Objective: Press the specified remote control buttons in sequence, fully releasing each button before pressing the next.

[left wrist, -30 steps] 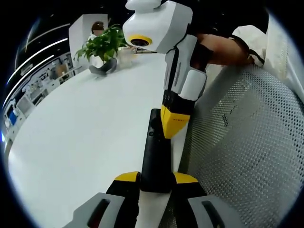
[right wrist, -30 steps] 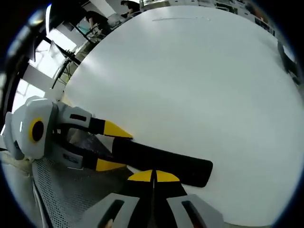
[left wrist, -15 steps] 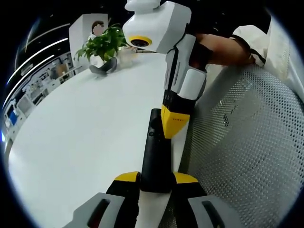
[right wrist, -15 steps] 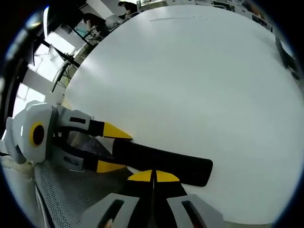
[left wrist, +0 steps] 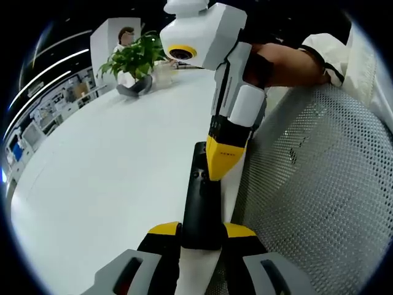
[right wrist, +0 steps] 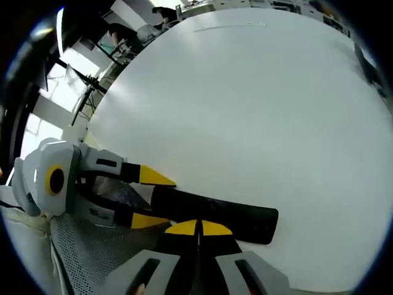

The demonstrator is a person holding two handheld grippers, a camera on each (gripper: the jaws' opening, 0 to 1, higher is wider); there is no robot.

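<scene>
Item one, far left of the left gripper view: a potted plant (left wrist: 132,58) stands at the far edge of the white table (left wrist: 104,166), well apart from the work.

Item two: the remote control (left wrist: 200,200), a long black bar, lies on the table near its edge. Its near end sits clamped between the yellow-tipped jaws of the left gripper (left wrist: 201,232), which pinches it from both sides, apparently to steady it so a press does not push it about.

Item three: the right gripper (left wrist: 222,161) comes down from above with its jaws drawn together into one yellow wedge, the tip on or just above the remote's upper face near a small button. Whether it touches cannot be told. The shut jaws seem meant to serve as a single poking finger.

Item four, right: a perforated grey chair back (left wrist: 319,184) beside the table, and a person's sleeve (left wrist: 344,55) above it.

Same items in the right gripper view: left gripper (right wrist: 150,196) at left holding the remote's end (right wrist: 215,215); right gripper's (right wrist: 198,228) joined tips over the remote's edge.
</scene>
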